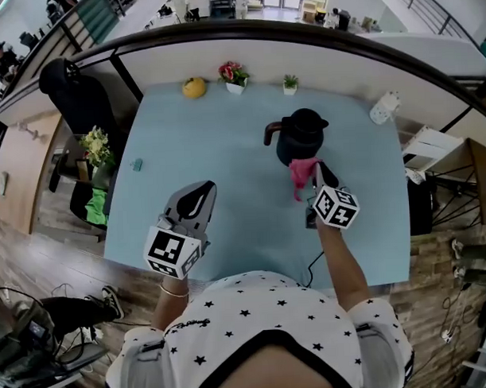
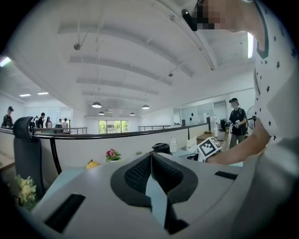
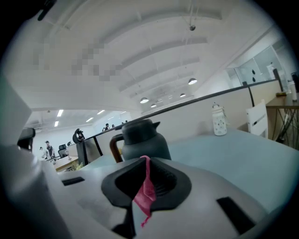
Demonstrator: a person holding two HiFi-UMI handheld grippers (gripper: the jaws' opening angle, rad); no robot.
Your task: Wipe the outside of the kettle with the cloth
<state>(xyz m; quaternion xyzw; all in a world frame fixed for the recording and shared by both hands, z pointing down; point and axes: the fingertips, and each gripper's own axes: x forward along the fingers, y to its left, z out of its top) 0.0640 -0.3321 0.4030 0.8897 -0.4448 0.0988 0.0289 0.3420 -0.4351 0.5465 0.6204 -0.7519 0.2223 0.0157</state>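
A dark kettle (image 1: 299,135) with a brown handle stands on the pale blue table (image 1: 227,190), toward the back. In the right gripper view the kettle (image 3: 140,140) rises just beyond the jaws. My right gripper (image 1: 317,172) is shut on a pink cloth (image 1: 302,174), which hangs just in front of the kettle. The pinched cloth (image 3: 145,189) shows between the closed jaws. My left gripper (image 1: 201,191) hovers over the table's left front, its jaws shut on nothing. In the left gripper view the kettle's top (image 2: 161,147) peeks over the left gripper (image 2: 151,156).
Along the table's back edge stand a yellow object (image 1: 194,87), a pot of red flowers (image 1: 234,75) and a small green plant (image 1: 290,83). A white patterned bottle (image 1: 384,108) stands at the back right corner. A black office chair (image 1: 76,95) stands left of the table.
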